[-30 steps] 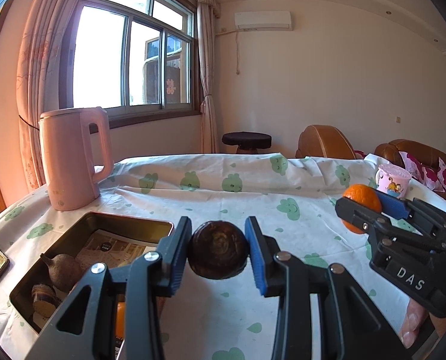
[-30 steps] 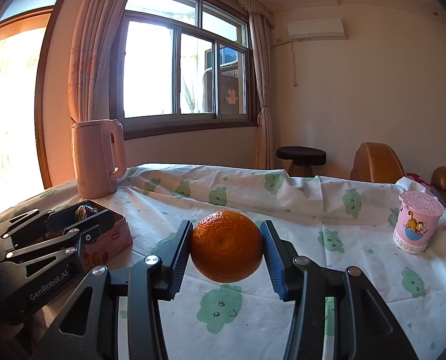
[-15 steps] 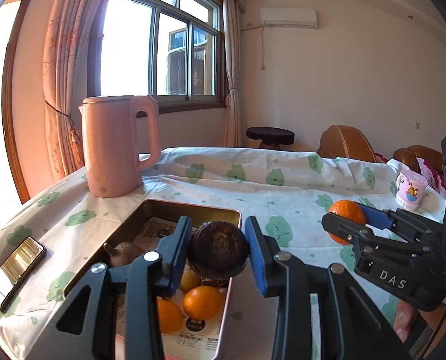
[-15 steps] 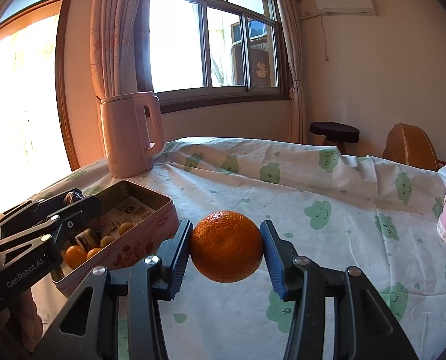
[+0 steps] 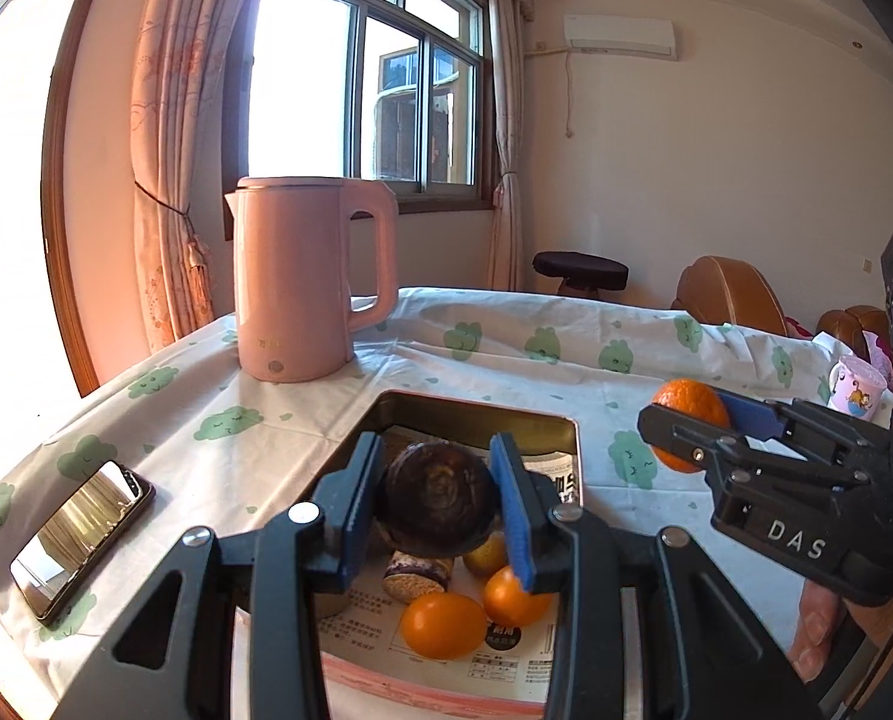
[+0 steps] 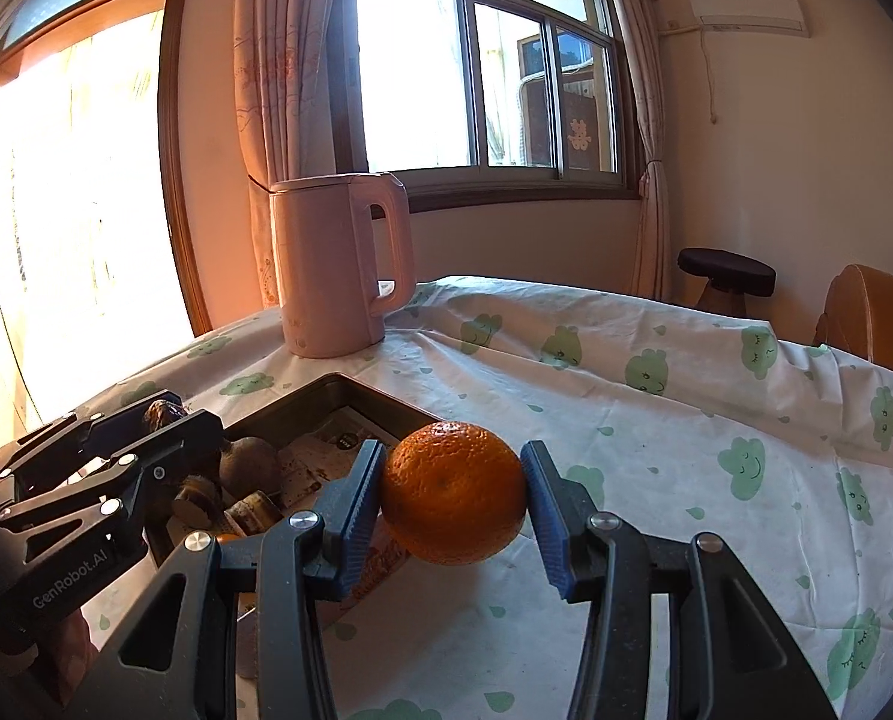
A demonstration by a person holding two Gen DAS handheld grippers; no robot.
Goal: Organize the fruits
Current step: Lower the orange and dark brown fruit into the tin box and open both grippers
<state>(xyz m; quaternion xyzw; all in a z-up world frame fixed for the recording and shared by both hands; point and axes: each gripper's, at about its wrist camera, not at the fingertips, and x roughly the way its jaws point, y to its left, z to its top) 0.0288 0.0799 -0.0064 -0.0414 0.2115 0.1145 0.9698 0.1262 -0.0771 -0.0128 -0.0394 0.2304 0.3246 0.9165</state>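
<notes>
Both grippers have swung toward the tin (image 5: 571, 450): left gripper (image 5: 437, 507) jaws pinching dark fruit (image 5: 437, 507) over it, right gripper (image 6: 454, 495) jaws pinching orange (image 6: 454, 495) beside it, so drop-off looks near.

My left gripper (image 5: 437, 510) is clamped on a dark brown fruit (image 5: 437, 507), angled slightly downward. Just to its right, my right gripper (image 6: 452, 495) pinches an orange (image 6: 454, 493), angled slightly downward too.

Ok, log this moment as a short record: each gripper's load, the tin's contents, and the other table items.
left gripper: shut on dark brown fruit, above the tin
right gripper: shut on orange, beside the tin, above the tablecloth
tin contents: small oranges, dark fruits, paper lining
other items: pink kettle, phone, pink cup
</notes>
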